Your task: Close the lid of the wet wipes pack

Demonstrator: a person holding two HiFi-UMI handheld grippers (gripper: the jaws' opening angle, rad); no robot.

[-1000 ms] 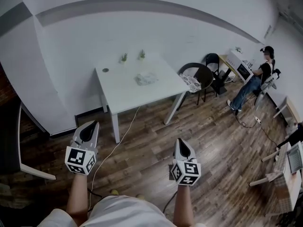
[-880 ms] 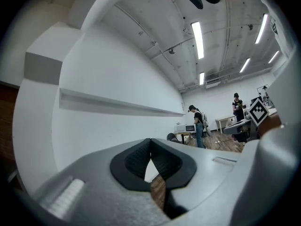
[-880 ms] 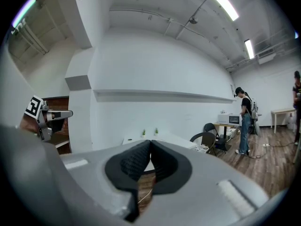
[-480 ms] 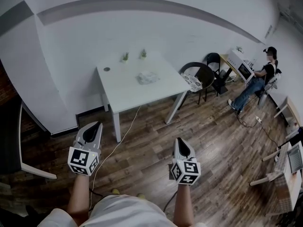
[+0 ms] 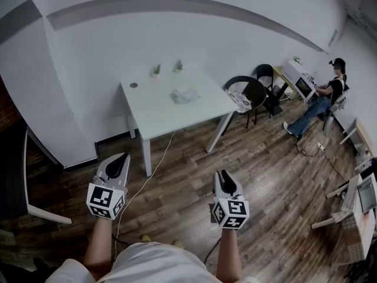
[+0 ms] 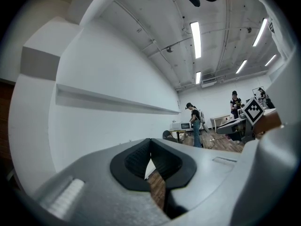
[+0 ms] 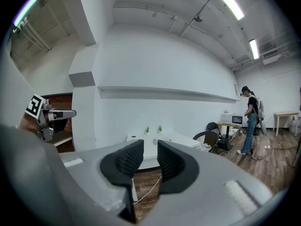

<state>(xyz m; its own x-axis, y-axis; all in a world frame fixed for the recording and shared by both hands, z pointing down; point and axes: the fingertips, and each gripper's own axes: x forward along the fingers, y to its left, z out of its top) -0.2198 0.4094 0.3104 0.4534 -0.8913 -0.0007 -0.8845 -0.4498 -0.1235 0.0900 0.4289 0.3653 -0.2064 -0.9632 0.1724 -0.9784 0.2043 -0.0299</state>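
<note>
The wet wipes pack (image 5: 184, 95) lies as a crumpled pale bundle near the middle of a white table (image 5: 159, 115), far ahead of both grippers. Its lid is too small to make out. My left gripper (image 5: 120, 160) hangs over the wooden floor, short of the table's near left leg; its pads (image 6: 137, 158) meet at the tips and hold nothing. My right gripper (image 5: 223, 175) is level with it to the right, pads (image 7: 128, 159) a narrow gap apart and empty. In the right gripper view the table (image 7: 181, 136) shows beyond the jaws.
Two small potted plants (image 5: 156, 69) and a small dark disc (image 5: 134, 85) stand at the table's back. A black chair (image 5: 247, 93) sits to its right. A cable (image 5: 147, 173) trails across the floor. A person (image 5: 321, 99) sits at a desk far right. Dark furniture (image 5: 12, 175) stands at left.
Both grippers have drifted slightly; the left one has moved a little right and down in the head view. Nothing has been touched.
</note>
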